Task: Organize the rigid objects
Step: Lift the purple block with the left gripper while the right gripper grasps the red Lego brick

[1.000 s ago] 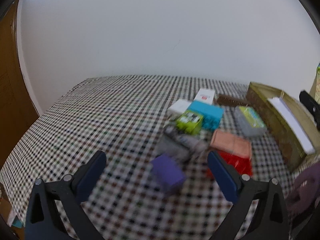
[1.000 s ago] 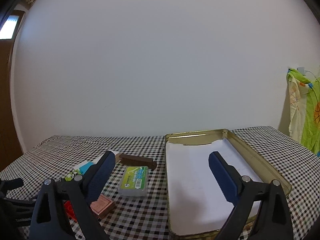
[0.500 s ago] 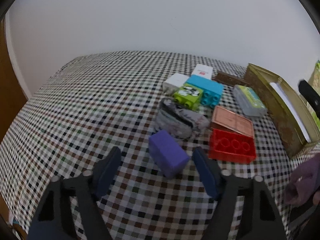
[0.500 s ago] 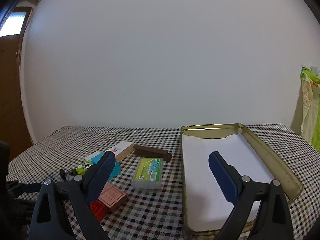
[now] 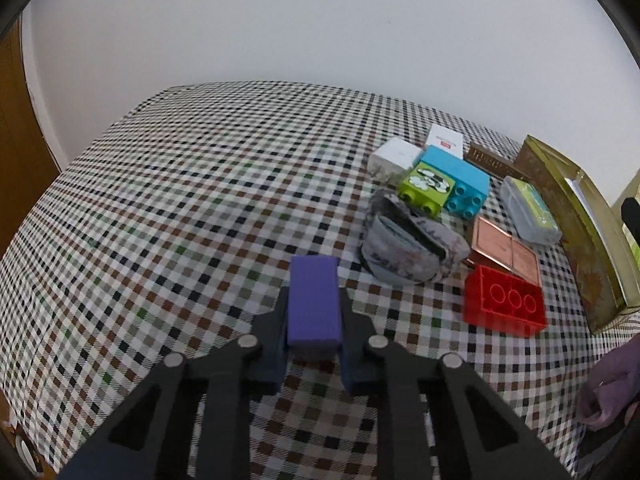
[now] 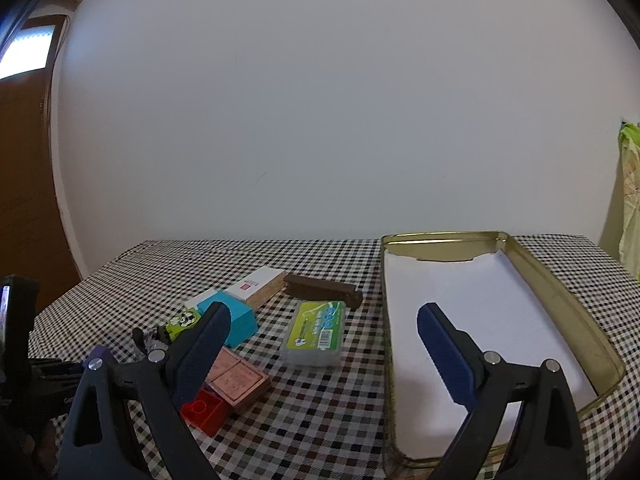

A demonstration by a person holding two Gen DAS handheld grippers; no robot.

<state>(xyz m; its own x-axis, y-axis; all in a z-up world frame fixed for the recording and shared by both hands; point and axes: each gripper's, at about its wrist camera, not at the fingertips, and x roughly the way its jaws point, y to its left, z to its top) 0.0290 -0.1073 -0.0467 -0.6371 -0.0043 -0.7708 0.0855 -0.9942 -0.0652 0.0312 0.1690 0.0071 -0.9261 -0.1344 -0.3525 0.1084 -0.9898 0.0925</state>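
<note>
My left gripper (image 5: 314,308) is shut on a purple block (image 5: 314,300), its blue pads pressed against both long sides on the checked tablecloth (image 5: 180,200). To the right lie a grey pouch (image 5: 408,244), a red brick (image 5: 504,306), a copper-coloured flat box (image 5: 506,250), a green brick (image 5: 426,186) and a blue brick (image 5: 460,182). The right gripper (image 6: 322,326) hangs open over the cloth, nothing between its fingers. A gold tin tray (image 6: 560,300) lined with white paper lies under its right finger.
Two white boxes (image 5: 394,160), a brown comb (image 6: 322,288) and a clear case with a green label (image 6: 314,330) lie near the tray. A wall stands behind the table and a wooden door (image 6: 24,200) at the left. A purple sleeve (image 5: 612,384) shows at the right edge.
My left gripper came down and forward around the purple block and its jaws shut on it. The right wrist view swung a little to the left, so the tray sits further right.
</note>
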